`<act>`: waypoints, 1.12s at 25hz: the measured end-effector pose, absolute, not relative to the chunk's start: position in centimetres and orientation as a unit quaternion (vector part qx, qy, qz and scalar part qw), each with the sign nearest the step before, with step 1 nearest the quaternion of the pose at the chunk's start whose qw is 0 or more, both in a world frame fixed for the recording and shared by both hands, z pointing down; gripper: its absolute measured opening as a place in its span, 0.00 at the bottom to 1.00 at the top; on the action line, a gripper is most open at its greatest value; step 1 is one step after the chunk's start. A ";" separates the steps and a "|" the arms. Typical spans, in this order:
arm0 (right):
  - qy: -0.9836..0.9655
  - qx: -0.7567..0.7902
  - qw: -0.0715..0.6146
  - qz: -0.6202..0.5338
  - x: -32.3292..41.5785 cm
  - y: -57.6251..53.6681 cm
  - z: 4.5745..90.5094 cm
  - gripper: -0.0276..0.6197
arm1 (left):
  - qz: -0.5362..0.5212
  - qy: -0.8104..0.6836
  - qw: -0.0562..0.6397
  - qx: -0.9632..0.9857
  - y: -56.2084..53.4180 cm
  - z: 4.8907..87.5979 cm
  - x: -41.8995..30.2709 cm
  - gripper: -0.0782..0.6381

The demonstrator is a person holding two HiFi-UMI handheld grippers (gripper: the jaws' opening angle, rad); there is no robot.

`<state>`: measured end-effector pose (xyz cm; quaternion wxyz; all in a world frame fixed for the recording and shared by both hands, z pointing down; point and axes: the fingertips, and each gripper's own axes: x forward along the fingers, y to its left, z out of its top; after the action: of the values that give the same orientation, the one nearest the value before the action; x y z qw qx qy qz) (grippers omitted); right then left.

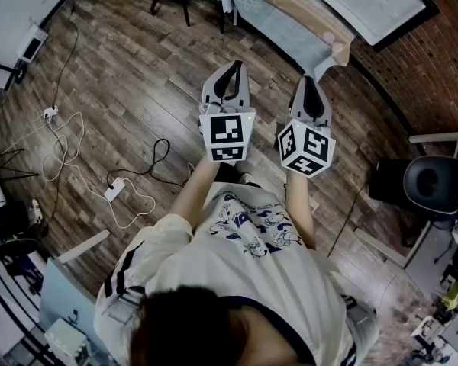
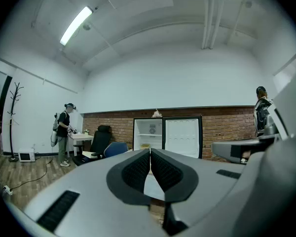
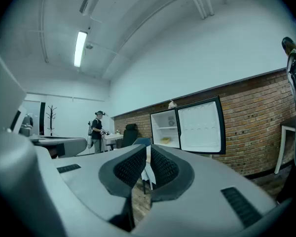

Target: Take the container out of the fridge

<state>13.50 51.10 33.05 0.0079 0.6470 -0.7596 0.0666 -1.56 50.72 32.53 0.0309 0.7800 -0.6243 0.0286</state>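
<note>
A small white fridge (image 2: 148, 131) stands far off against the brick wall, its door (image 2: 182, 135) swung open to the right. On its lower shelf sits a yellowish container (image 2: 145, 145), also seen in the right gripper view as the container (image 3: 165, 140) inside the fridge (image 3: 164, 126). My left gripper (image 2: 150, 151) points at the fridge, jaws closed together with nothing between them. My right gripper (image 3: 148, 148) is likewise shut and empty. In the head view both grippers, left (image 1: 233, 65) and right (image 1: 308, 81), are held side by side over the wooden floor.
A cloth-covered table (image 1: 290, 14) lies just ahead. Cables and a power strip (image 1: 114, 189) trail on the floor at left; a black chair (image 1: 431, 185) is at right. Office chairs (image 2: 101, 139) and a person (image 2: 65, 132) stand left of the fridge.
</note>
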 end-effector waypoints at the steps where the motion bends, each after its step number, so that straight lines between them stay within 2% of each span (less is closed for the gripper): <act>1: -0.759 0.647 0.008 0.066 13.4 50.9 33.1 0.12 | 0.028 -0.624 0.031 0.780 50.6 32.5 -1.7 0.14; 28: -0.750 0.655 -0.006 0.092 8.1 45.2 34.7 0.12 | 0.024 -0.609 0.046 0.791 43.8 34.1 -7.0 0.14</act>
<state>8.09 45.24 34.69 -0.0064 0.6547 -0.7503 0.0917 -7.02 43.76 34.08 0.0457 0.7912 -0.6093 0.0244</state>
